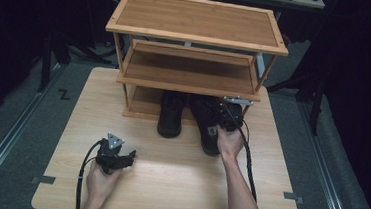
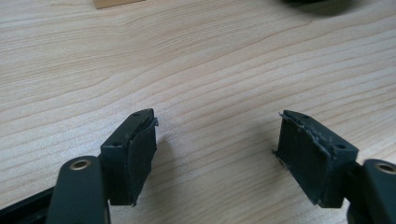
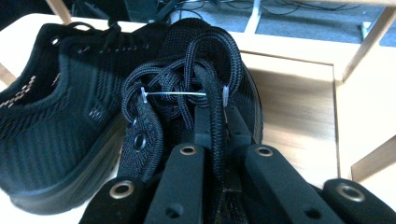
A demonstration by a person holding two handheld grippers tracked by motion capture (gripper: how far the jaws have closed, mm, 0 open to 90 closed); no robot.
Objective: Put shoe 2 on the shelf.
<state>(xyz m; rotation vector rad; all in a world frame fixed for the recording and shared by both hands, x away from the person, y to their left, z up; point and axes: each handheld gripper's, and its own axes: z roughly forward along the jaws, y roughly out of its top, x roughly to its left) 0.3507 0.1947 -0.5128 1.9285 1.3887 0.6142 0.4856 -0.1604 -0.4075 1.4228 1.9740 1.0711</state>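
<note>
The right shoe (image 3: 187, 84) is sitting on the desk (image 1: 178, 174) at the front of the shelf rack (image 1: 194, 30), beside the left shoe (image 3: 51, 116), their sides just touching. The right gripper (image 3: 217, 121) is pinching the right shoe's tongue and laces between its fingers. The left gripper (image 2: 217, 154) is resting low over bare desk, its fingers spread wide with nothing between them.

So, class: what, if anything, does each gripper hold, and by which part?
The right gripper is shut on the black mesh shoe by its tongue. The left gripper stands open over the table, holding nothing.
</note>
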